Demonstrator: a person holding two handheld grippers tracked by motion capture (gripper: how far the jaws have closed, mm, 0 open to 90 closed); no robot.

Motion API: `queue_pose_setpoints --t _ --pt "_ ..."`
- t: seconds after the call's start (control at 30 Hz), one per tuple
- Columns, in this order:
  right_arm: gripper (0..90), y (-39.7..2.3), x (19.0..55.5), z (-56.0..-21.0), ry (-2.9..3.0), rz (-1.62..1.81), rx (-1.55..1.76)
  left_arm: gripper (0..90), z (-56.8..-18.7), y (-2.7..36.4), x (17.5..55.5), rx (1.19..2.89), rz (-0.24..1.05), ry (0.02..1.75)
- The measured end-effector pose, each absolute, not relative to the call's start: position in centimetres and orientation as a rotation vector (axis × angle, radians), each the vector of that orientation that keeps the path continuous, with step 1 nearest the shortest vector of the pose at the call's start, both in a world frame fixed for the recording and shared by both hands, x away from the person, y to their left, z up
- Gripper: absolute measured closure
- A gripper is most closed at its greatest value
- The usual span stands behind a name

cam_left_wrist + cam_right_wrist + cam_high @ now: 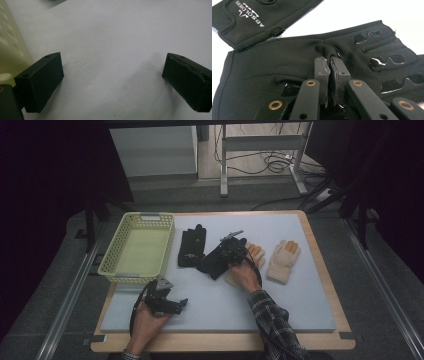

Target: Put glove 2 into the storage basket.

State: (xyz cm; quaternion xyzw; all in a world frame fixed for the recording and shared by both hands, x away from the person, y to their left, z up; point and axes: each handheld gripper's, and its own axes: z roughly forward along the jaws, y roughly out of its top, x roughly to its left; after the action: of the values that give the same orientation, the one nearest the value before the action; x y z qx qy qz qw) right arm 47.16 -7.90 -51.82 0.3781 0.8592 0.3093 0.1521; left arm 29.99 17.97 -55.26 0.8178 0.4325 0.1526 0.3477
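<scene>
L gripper (pixel 167 304) nearest, resting on grey mat (pixel 210 310) just front of the basket (pixel 137 247), jaws wide apart, nothing betw. R gripper (pixel 330 72) pinched tight on a fold of black glove (pixel 287 57) fabric at mid-palm, well R of basket. Glove looks light, soft, floppy; prob. drapes when lifted. Glossy grip patches likely tacky, so a fabric pinch near palm/cuff seems the best hold. Long axis runs diagonal, fingers pointing away-R, cuff toward basket side. Second black glove (pixel 192 247) lies betw. it and basket; tan gloves (pixel 283 261) farther R.
</scene>
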Motion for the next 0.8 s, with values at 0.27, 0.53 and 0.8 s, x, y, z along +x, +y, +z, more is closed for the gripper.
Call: queue_pose_setpoints --t 0.27,0.53,0.8 --pt "84.2 -9.4 46.1 -48.8 2.433 0.999 0.963 3.6 -55.3 18.0 30.0 2.123 0.396 1.121" --pt "84.3 -10.1 43.3 -45.5 2.469 1.116 0.846 3.6 -55.2 18.0 30.0 2.127 0.395 1.118" --pt "84.4 -10.7 39.2 -43.1 2.513 1.199 0.727 3.6 -55.2 18.0 30.0 2.125 0.399 1.116"
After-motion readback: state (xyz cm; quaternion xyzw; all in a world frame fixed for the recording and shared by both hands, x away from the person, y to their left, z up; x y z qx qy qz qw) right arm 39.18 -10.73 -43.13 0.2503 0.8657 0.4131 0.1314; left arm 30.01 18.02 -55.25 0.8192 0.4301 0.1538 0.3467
